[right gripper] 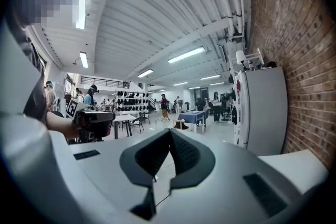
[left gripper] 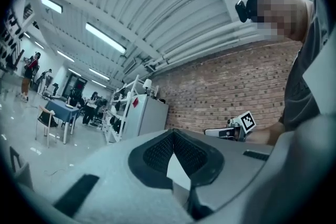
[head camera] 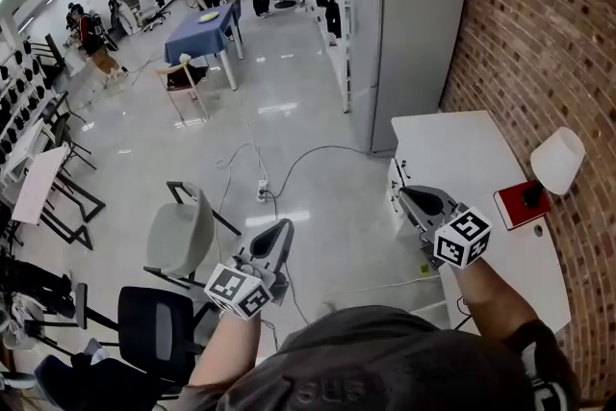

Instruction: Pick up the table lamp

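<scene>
Brick wall [head camera: 539,34] backs the one white table [head camera: 452,149] in the head view, the only view showing the single table lamp [head camera: 556,159], which stands at the table's wall edge. Of the two grippers, the right gripper [head camera: 411,195] hangs over the table's open side and the left gripper [head camera: 281,228] is well off the table, above floor. Left gripper view: jaws clenched together, empty. Right gripper view: jaws likewise pressed together on nothing, with one grey cabinet [right gripper: 262,107] past the table's far end.
</scene>
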Demonstrator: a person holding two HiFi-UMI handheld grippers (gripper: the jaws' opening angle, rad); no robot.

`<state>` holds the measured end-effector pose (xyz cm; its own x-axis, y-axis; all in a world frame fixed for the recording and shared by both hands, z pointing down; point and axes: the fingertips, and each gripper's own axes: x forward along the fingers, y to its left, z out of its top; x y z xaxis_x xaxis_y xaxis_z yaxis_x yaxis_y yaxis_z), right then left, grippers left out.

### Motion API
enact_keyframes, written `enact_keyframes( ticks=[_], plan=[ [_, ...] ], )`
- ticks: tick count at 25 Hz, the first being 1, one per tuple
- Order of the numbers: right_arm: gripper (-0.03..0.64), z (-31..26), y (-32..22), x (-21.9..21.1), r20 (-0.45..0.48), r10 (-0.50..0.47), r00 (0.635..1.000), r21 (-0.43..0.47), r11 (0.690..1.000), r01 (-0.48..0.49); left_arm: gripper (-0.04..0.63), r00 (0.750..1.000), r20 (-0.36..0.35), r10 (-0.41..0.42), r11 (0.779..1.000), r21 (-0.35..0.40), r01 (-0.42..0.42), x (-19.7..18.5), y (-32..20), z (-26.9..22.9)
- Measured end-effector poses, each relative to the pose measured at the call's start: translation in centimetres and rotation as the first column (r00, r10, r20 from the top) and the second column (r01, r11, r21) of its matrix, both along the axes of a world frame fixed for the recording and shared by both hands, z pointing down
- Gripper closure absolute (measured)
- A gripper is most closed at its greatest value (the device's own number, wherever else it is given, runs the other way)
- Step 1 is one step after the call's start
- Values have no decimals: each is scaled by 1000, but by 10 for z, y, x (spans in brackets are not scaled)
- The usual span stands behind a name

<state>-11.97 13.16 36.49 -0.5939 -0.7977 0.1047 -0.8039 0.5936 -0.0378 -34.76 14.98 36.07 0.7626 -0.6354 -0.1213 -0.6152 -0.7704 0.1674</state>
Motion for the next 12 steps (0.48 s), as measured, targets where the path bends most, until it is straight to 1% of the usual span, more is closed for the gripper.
enact_keyframes(
  ticks=[6, 9, 12],
  plan=[
    [621, -8, -96, -37, 5, 40, 999, 10, 999, -40, 591, 999, 20, 27, 999, 19, -27, -46, -106, -7],
    [621, -9, -129, -50, 9, 49, 999, 5, 999, -49, 591, 999, 26, 34, 999, 23, -35, -59, -140, -10],
    [621, -8, -157, -56, 9, 47, 999, -3, 999, -47, 591, 999, 21, 33, 999, 11, -33, -63, -168, -10]
  ],
)
